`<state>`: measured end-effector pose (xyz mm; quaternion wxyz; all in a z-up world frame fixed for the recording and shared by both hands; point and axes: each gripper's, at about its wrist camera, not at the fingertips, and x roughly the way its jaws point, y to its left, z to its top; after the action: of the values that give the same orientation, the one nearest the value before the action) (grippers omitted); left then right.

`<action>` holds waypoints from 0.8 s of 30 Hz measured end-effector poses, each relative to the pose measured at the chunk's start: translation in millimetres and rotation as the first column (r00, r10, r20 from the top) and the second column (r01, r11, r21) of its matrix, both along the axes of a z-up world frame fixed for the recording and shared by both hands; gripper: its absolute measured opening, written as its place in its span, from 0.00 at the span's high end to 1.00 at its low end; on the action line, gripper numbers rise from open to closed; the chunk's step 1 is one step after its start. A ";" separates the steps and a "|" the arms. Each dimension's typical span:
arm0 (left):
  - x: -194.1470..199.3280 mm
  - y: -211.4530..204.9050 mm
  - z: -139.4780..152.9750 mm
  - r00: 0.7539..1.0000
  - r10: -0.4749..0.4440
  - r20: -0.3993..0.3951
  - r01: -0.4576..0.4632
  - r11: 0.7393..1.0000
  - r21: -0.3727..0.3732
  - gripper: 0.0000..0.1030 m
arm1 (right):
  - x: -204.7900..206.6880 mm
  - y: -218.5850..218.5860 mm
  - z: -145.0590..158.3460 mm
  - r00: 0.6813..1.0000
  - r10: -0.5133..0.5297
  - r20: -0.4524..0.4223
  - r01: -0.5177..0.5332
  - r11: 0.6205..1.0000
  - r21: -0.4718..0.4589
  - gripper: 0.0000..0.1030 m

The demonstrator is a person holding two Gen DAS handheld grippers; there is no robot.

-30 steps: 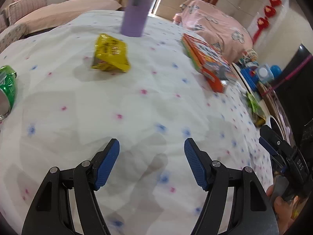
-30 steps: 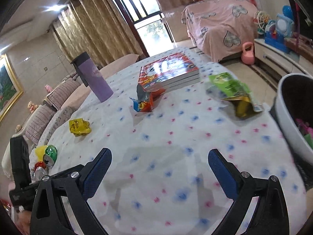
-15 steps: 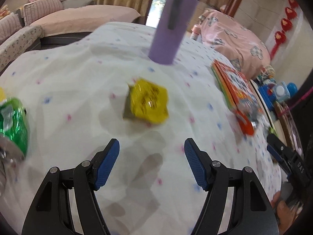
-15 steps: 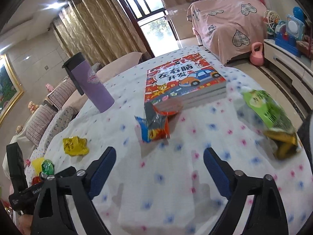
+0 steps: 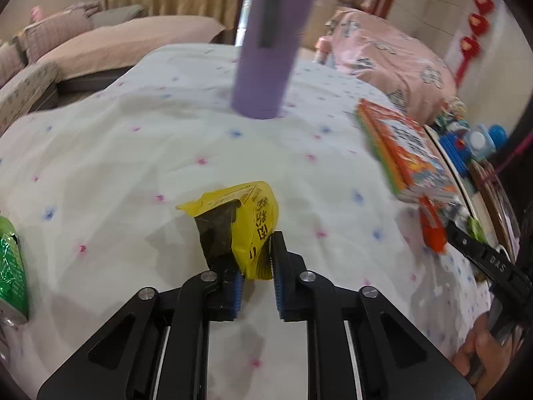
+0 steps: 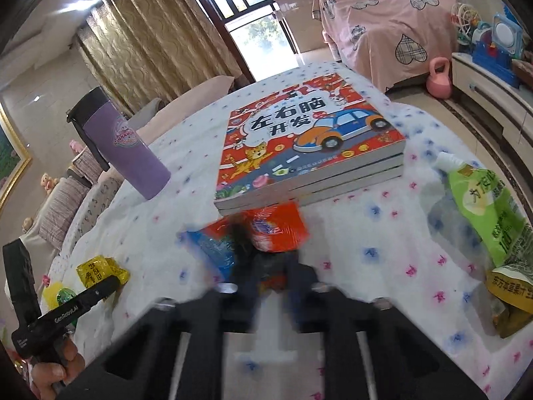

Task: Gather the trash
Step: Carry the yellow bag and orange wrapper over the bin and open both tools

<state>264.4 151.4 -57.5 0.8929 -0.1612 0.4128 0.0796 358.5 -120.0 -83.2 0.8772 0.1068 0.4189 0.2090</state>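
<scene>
Wrappers sit between both sets of jaws, which have just been closing: left gripper (image 5: 255, 266) pinches the yellow wrapper (image 5: 246, 220), right gripper (image 6: 269, 283) the orange wrapper (image 6: 276, 230) beside the book (image 6: 299, 146).

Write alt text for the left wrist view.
The left gripper pinches a crumpled yellow wrapper on a white dotted tablecloth. Behind it stands a purple bottle, with a stack of books to the right and a green can at the left edge.
</scene>
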 end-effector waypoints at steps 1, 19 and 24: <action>-2.2 -4.6 2.7 1.000 -0.010 0.007 0.010 1.000 -0.005 0.88 | -2.9 -2.4 1.9 1.000 0.000 0.007 0.000 1.000 0.004 0.95; -41.3 -162.5 36.6 0.938 -0.341 0.070 0.345 0.937 -0.063 0.88 | -104.2 -92.5 51.1 0.993 -0.046 0.107 0.042 0.998 0.039 0.98; -51.3 -193.6 38.9 0.914 -0.399 0.071 0.404 0.913 -0.065 0.88 | -128.6 -120.1 58.3 0.988 -0.089 0.126 0.084 0.995 0.050 0.98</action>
<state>213.2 -42.2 -18.6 0.8944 -0.1102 0.4147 -0.1263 229.8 -240.2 -24.9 0.9079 0.1306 0.3521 0.1863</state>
